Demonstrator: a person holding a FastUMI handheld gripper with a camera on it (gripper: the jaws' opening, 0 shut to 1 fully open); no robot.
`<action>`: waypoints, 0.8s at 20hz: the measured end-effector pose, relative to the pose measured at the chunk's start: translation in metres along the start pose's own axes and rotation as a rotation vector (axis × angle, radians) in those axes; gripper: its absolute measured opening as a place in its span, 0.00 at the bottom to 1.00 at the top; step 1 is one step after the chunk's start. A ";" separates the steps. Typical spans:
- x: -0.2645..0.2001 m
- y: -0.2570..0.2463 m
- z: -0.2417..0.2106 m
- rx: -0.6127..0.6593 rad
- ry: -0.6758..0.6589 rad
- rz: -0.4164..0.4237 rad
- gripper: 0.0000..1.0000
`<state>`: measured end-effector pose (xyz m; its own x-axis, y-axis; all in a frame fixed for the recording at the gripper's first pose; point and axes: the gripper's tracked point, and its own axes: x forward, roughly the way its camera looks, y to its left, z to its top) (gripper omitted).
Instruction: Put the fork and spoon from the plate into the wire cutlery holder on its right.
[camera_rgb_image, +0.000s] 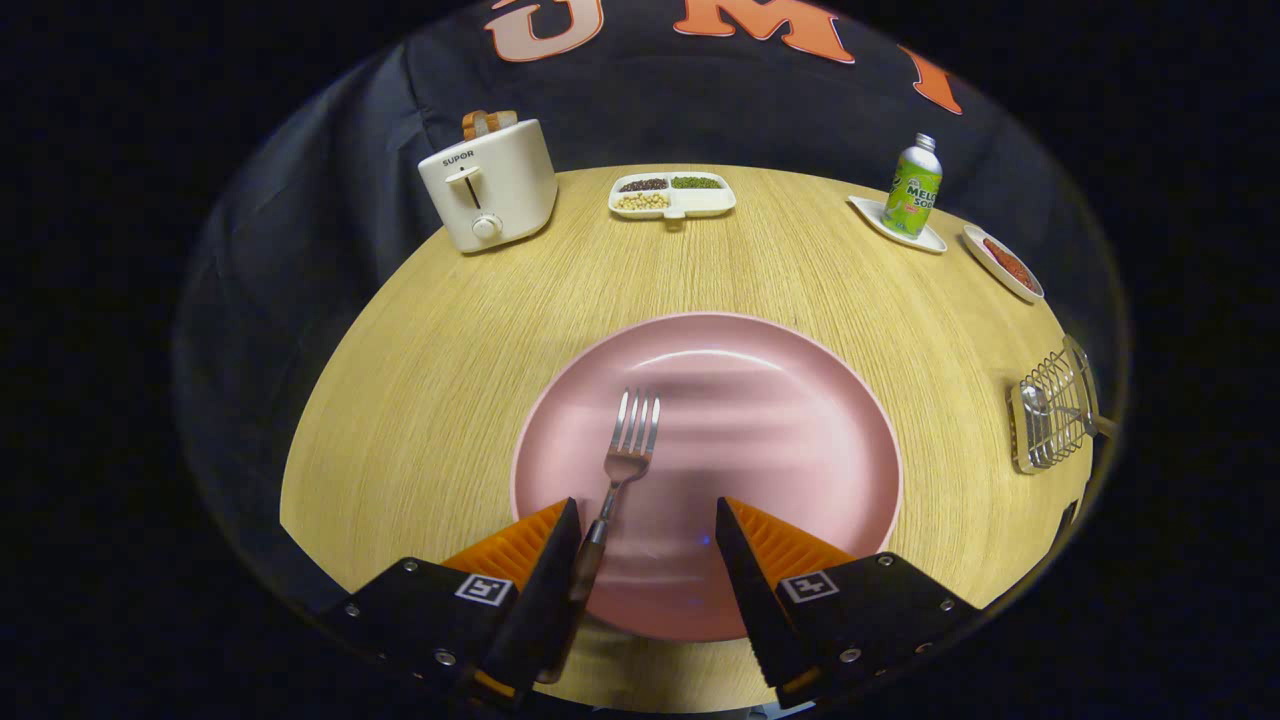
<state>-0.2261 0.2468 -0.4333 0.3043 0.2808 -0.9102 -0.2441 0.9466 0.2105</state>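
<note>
Steel fork (628, 450) on pink plate (800, 420), gripper (647, 520) agape

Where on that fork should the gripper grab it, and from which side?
Probably the fork's slim handle, not the tines. It lies flat on the pink plate with its handle toward the open gripper, beside the left finger. Come from above, fingers straddling the handle across its width; shift slightly left so it sits centred.

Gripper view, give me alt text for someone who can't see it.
The open claw straddles a fork handle on a pink plate. To the right stands a wire cutlery holder with a spoon in it.
</note>
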 end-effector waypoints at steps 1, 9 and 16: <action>0.000 -0.001 -0.001 -0.007 0.008 -0.002 0.77; -0.001 -0.016 -0.004 -0.102 0.011 -0.019 0.14; -0.014 -0.029 0.018 -0.068 -0.043 -0.002 0.05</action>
<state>-0.2073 0.2180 -0.4202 0.3442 0.2867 -0.8940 -0.3047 0.9348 0.1824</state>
